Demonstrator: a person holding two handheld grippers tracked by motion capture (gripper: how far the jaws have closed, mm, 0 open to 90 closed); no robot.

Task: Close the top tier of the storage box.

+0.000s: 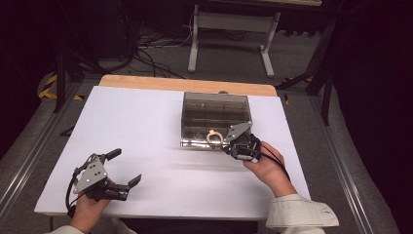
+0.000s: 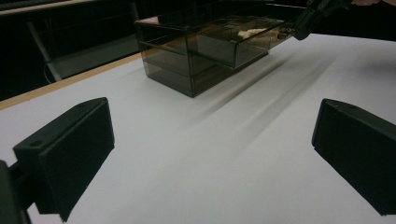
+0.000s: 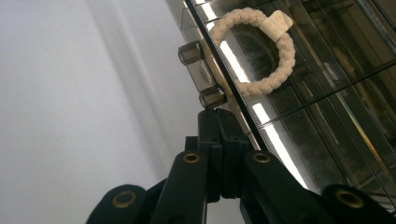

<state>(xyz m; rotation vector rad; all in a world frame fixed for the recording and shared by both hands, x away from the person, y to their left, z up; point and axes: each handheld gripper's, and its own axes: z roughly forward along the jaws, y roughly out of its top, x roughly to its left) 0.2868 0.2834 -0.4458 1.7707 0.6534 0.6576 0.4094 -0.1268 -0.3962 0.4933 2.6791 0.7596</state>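
Resting on the white table point(image 1: 146, 122), the left gripper point(image 1: 122, 168) has its jaws spread wide with nothing between them. No writing can be read anywhere. Its own view looks across to the smoked clear-plastic drawer box point(image 2: 187, 70) ahead, well apart. The right gripper point(image 3: 218, 116) has its jaws pressed together, their tips against the drawer's handle point(image 3: 201, 74), a stubby clear bar. Just beyond lies the bracelet point(image 3: 254, 51), a cream braided cord ring with a small tag, inside the drawer.
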